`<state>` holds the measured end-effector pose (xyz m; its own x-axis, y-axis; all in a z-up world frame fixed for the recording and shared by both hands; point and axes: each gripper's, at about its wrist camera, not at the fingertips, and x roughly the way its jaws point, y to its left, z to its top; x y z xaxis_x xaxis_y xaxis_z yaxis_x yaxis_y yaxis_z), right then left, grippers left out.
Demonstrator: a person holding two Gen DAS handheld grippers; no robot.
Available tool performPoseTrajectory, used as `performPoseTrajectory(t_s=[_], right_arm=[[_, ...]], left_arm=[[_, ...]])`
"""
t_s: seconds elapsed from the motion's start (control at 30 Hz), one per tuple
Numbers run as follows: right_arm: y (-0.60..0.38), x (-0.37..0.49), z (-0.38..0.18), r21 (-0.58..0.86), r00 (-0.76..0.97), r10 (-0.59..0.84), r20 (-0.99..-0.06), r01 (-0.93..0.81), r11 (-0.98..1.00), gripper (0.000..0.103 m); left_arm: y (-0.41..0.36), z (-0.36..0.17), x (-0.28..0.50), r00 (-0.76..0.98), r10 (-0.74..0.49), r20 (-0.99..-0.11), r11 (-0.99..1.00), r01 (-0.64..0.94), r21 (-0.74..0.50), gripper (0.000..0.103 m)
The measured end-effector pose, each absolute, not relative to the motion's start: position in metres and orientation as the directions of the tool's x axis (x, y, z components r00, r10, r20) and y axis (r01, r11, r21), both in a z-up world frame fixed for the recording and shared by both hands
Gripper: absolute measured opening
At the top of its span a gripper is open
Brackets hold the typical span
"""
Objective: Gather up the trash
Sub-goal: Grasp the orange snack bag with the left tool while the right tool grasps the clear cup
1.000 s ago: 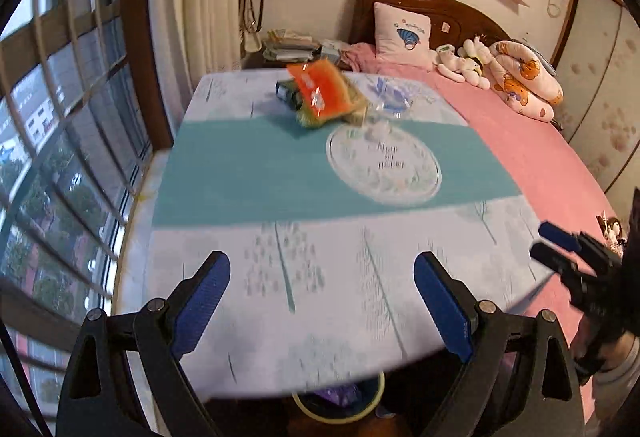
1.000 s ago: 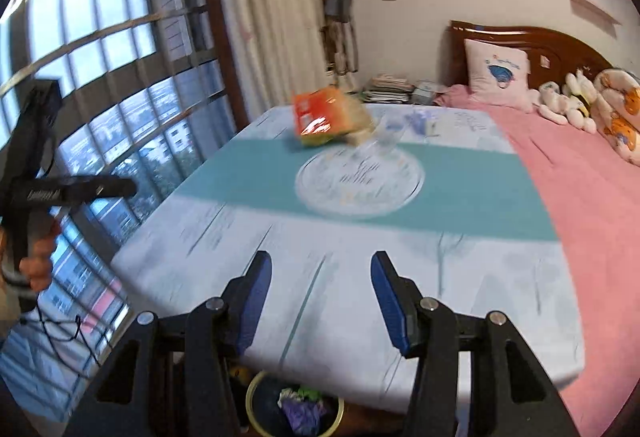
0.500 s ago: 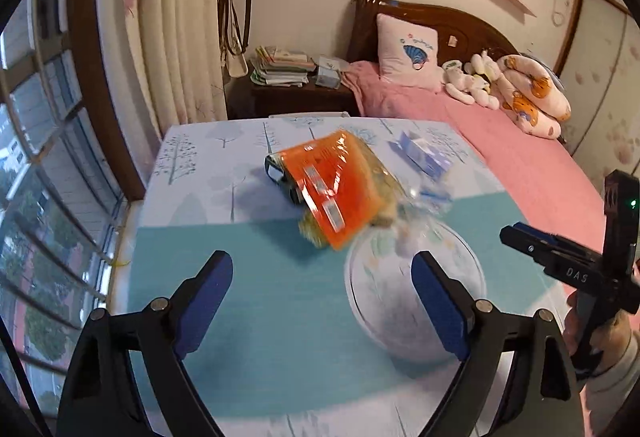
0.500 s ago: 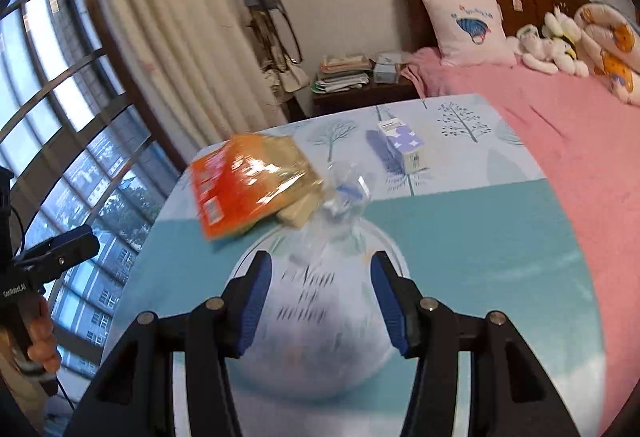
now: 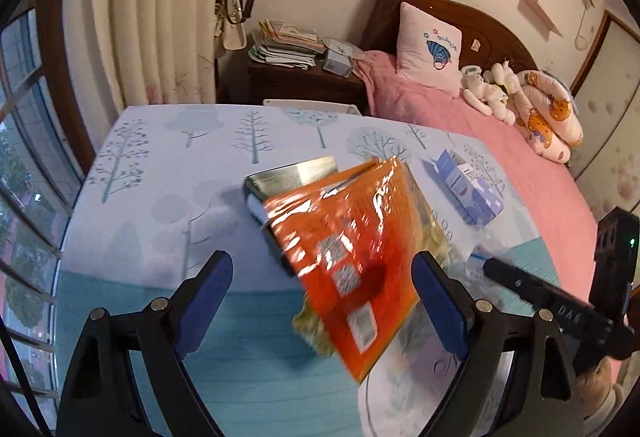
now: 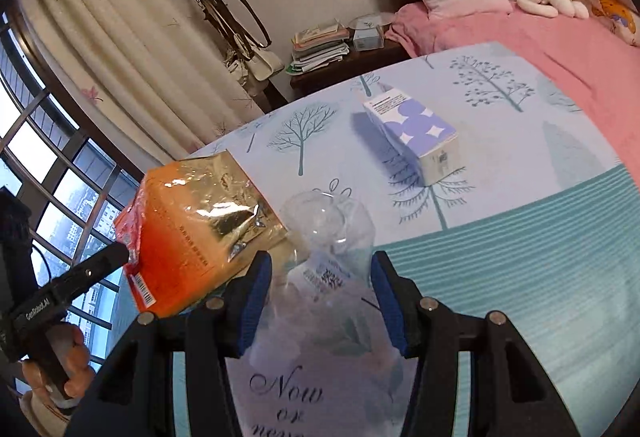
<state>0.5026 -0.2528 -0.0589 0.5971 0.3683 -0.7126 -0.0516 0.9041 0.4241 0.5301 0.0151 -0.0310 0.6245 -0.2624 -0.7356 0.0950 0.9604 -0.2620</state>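
While both grippers are closing in over the worktop (image 6: 560,237), the trash is still lying loose.

Nearest, the right gripper (image 6: 320,285) is hanging with jaws wide apart around a crumpled clear plastic bottle (image 6: 332,233), gripping nothing yet; the left gripper (image 5: 320,301), jaws spread and empty, is straddling the orange snack bag (image 5: 352,249), likely lining up a pinch. Farther back, a purple carton (image 6: 416,133) is lying on its side, awaiting collection.

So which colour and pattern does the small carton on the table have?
Purple with white four-point shapes; the carton shows best in the right wrist view.
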Motion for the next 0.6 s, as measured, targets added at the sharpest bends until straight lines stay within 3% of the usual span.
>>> performPoseTrajectory(t_s=[0.2,0.3,0.33,0.4,0.53,0.6], right_arm=[[-0.249,0.51,-0.07,0.449,0.583,0.404,-0.705,-0.073,0.89,0.027],[-0.246,0.509,-0.072,0.442,0.583,0.401,-0.707,-0.079,0.893,0.025],[-0.246,0.508,-0.072,0.443,0.587,0.402,-0.703,-0.082,0.893,0.025],[-0.245,0.505,-0.071,0.436,0.593,0.4,-0.698,-0.09,0.895,0.025],[-0.247,0.498,-0.065,0.428,0.607,0.388,-0.693,-0.087,0.9,0.023],[-0.247,0.492,-0.061,0.42,0.611,0.386,-0.691,-0.095,0.903,0.023]], left_arm=[[0.006,-0.043,0.549,0.619,-0.29,-0.73,0.949,0.091,-0.301,0.09],[-0.001,-0.048,0.553,0.619,-0.302,-0.725,0.945,0.096,-0.312,0.084],[-0.004,-0.049,0.553,0.617,-0.307,-0.725,0.944,0.102,-0.313,0.072],[-0.009,-0.048,0.551,0.61,-0.311,-0.729,0.945,0.115,-0.307,0.064],[-0.023,-0.039,0.54,0.62,-0.322,-0.715,0.945,0.167,-0.281,0.027],[-0.028,-0.034,0.53,0.625,-0.317,-0.714,0.948,0.181,-0.262,0.019]])
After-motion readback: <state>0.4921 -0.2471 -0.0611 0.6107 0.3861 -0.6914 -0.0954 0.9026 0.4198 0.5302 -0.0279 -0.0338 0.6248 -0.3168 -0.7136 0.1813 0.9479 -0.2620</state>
